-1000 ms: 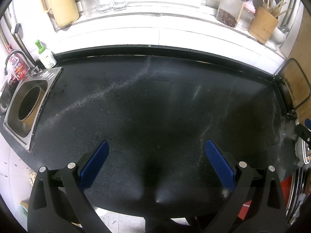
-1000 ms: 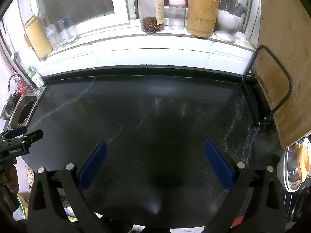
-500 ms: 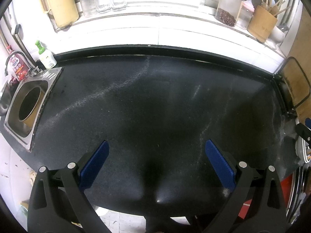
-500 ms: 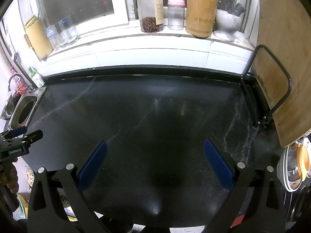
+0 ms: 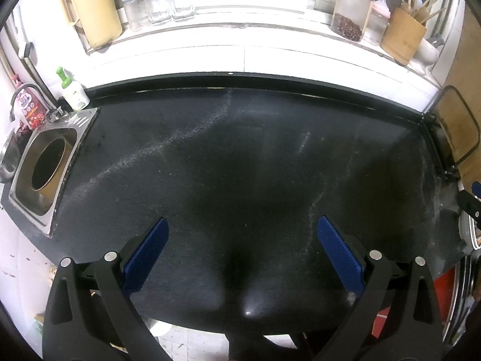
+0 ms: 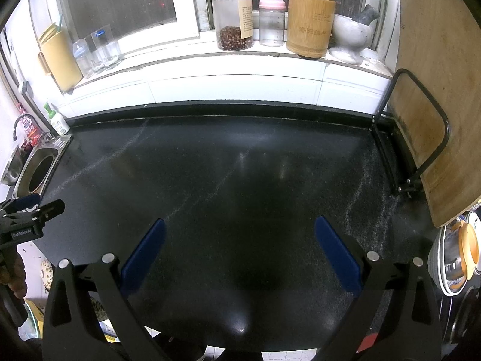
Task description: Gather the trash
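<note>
A black stone countertop [image 5: 240, 156] fills both views, and it also shows in the right wrist view [image 6: 246, 180]. I see no loose trash on it. A steel-framed round opening [image 5: 48, 168] is set into the counter at the left; it also shows in the right wrist view [image 6: 40, 173]. My left gripper [image 5: 242, 234] is open and empty above the counter's front part. My right gripper [image 6: 239, 234] is open and empty, also above the front part. The left gripper's tip shows at the left edge of the right wrist view [image 6: 33, 210].
A windowsill holds a yellow jug [image 5: 96, 6], glass bottles, a jar of beans [image 6: 233, 15], a baby bottle [image 6: 272, 15], a bamboo utensil holder [image 6: 311, 24] and a mortar. A cutting board [image 6: 436, 105] stands in a rack at the right. A soap bottle [image 5: 73, 90] stands near the faucet.
Almost nothing: both views shift very slightly, as if the grippers drew back a little. Both grippers stay open and empty.
</note>
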A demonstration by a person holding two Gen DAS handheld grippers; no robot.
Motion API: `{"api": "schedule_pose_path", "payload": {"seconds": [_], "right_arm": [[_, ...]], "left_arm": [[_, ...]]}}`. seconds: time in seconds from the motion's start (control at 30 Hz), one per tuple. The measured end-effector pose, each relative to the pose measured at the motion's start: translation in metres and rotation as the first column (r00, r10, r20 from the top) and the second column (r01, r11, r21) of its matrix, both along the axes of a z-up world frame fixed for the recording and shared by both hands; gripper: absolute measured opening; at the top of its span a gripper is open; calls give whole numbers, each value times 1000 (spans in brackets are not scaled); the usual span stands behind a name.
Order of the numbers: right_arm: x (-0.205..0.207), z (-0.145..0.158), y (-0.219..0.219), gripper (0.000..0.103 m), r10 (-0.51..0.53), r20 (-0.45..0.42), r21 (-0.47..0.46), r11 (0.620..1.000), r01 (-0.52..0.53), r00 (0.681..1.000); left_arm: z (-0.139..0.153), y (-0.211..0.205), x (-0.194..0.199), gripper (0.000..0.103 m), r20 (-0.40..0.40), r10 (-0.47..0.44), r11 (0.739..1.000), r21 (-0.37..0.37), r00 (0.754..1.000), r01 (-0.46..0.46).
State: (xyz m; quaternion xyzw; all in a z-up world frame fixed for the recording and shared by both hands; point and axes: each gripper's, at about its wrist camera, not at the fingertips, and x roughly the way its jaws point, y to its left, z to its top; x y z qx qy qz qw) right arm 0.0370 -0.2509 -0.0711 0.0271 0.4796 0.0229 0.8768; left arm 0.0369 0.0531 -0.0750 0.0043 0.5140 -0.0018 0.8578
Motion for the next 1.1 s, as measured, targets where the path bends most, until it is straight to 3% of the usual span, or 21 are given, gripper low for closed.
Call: {"api": "schedule_pose_path", "payload": {"seconds": [0.77,1.1], "right_arm": [[-5,0,-5,96,3,8,7,1000,-3,1000],[15,-28,-14,96,-9,-17,22,1000,10,1000]], "left_arm": [[2,-1,-3,96,23,-23,999,25,999,23],[-21,7,12,96,17,-45,999,28,999,45]]}}
